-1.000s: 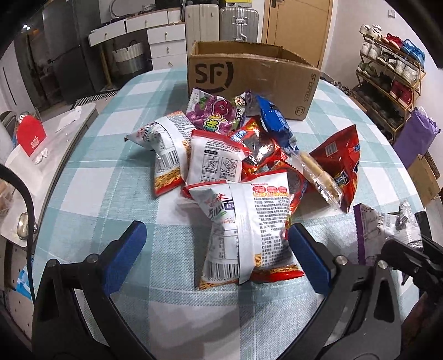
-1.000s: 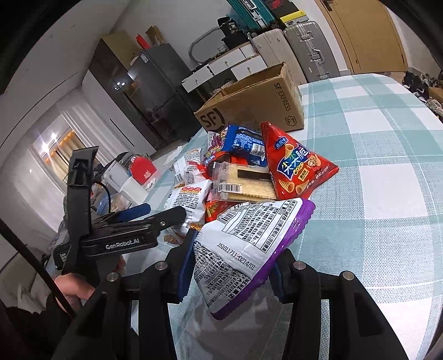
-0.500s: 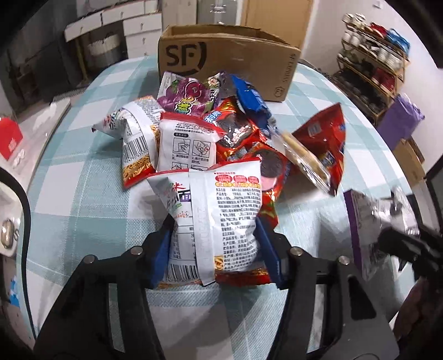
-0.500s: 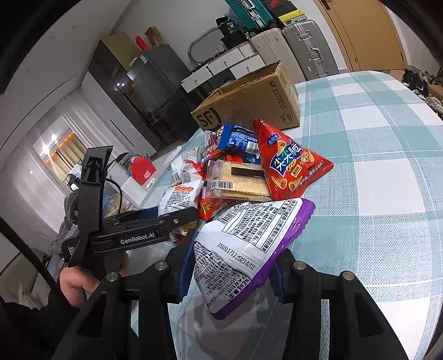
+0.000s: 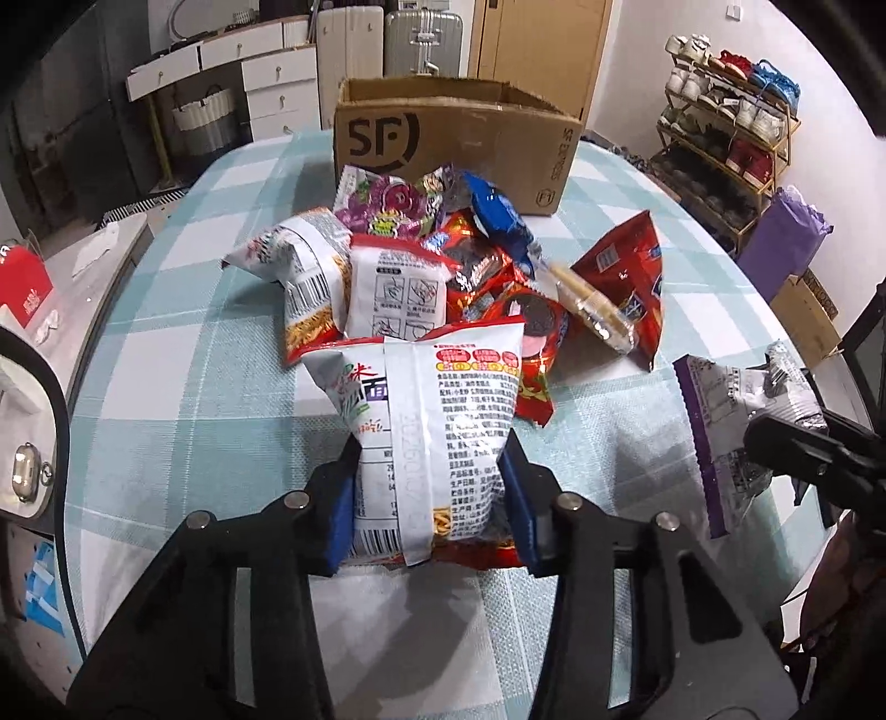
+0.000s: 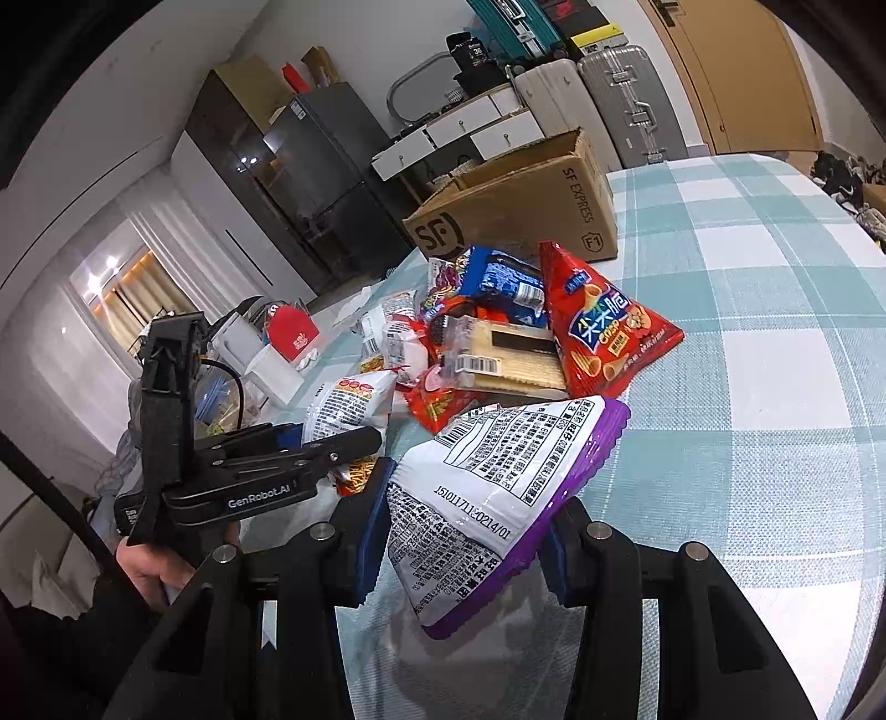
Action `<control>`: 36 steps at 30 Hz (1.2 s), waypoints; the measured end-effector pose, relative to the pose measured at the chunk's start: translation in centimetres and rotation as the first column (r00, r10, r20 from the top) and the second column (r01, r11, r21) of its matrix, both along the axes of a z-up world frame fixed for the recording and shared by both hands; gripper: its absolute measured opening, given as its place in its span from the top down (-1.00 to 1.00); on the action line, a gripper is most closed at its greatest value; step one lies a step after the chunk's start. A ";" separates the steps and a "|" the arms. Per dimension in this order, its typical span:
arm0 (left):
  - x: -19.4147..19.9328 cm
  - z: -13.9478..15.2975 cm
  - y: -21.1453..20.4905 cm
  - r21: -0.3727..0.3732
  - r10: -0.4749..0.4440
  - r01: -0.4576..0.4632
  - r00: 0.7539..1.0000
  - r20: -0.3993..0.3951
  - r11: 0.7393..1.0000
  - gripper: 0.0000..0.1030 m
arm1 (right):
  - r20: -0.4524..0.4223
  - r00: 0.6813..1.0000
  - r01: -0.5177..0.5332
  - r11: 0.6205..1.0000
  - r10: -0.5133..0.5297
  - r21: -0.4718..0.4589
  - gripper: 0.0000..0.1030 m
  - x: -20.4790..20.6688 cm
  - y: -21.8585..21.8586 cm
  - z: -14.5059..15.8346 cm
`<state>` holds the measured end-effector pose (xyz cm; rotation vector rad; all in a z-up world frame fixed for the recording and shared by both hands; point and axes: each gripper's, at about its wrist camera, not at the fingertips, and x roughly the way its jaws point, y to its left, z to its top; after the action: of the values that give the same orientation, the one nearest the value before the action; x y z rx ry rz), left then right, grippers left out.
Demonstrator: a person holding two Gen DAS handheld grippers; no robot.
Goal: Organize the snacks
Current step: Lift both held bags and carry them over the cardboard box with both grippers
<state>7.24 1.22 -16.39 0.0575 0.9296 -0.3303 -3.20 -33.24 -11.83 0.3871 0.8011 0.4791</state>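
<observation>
Two hand-held grippers are each clamping one snack packet above a table covered in a teal-and-white checked cloth (image 5: 166,387). The left gripper (image 5: 429,498) is pressing its blue pads (image 5: 518,498) against the lower sides of a white-and-red noodle snack packet (image 5: 437,421), printed back facing the camera, at the near edge of the snack pile. The right gripper (image 6: 462,531) is squeezing a white packet with a purple border (image 6: 487,493), its jaws narrowed onto the packet's lower end and its ingredient panel facing up; in the left wrist view this same packet (image 5: 731,421) is showing at the right, apart from the pile. Behind the held noodle packet, the remaining snacks are lying heaped together: a second white noodle packet (image 5: 396,291), a purple candy bag (image 5: 387,202), a blue cookie packet (image 5: 498,213), a clear-wrapped sleeve of crackers (image 5: 592,307) and a red triangular crisp bag (image 6: 598,327). An open cardboard box marked SF (image 5: 459,138) is standing at the far side of the table, just beyond the pile. A shoe rack (image 5: 731,149) is standing against the wall at the right, and suitcases (image 5: 387,39) are standing behind the box.
</observation>
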 end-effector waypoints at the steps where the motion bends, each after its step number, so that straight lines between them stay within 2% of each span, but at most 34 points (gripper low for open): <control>1: -0.1 0.2 0.1 -0.003 0.002 -0.002 1.000 0.003 1.000 0.19 | 0.003 1.000 0.001 1.000 -0.001 -0.004 0.09 -0.1 0.1 0.2; 10: -1.7 2.9 1.0 -0.029 -0.001 0.002 0.998 0.056 1.000 0.19 | 0.030 1.000 -0.007 1.000 0.008 -0.030 0.09 -0.7 1.0 1.9; 14: -2.2 4.3 1.7 -0.043 0.004 -0.001 0.997 0.082 0.999 0.19 | 0.057 0.998 -0.009 1.000 0.009 -0.002 0.09 -1.0 1.2 3.3; 19: -2.5 6.2 2.6 -0.067 0.004 0.003 0.994 0.112 0.998 0.19 | 0.097 0.995 -0.009 1.000 0.010 -0.015 0.09 -1.0 1.5 5.4; 24: -2.4 8.1 2.8 -0.080 -0.036 0.046 0.992 0.123 0.996 0.19 | 0.127 0.992 -0.013 1.000 0.016 -0.025 0.09 -0.8 1.9 7.3; 33: -2.0 13.7 3.6 -0.133 -0.068 0.090 0.984 0.164 0.987 0.19 | 0.220 0.975 -0.008 1.000 0.007 0.004 0.09 -0.2 1.4 12.1; 36: -1.8 15.7 3.4 -0.106 -0.065 0.087 0.979 0.195 0.991 0.18 | 0.244 0.970 -0.005 1.000 0.006 -0.004 0.09 0.2 1.3 13.6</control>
<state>5.47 4.61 -0.64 0.0198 0.7177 -0.4406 -2.96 -31.93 1.76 0.3160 0.5646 0.5192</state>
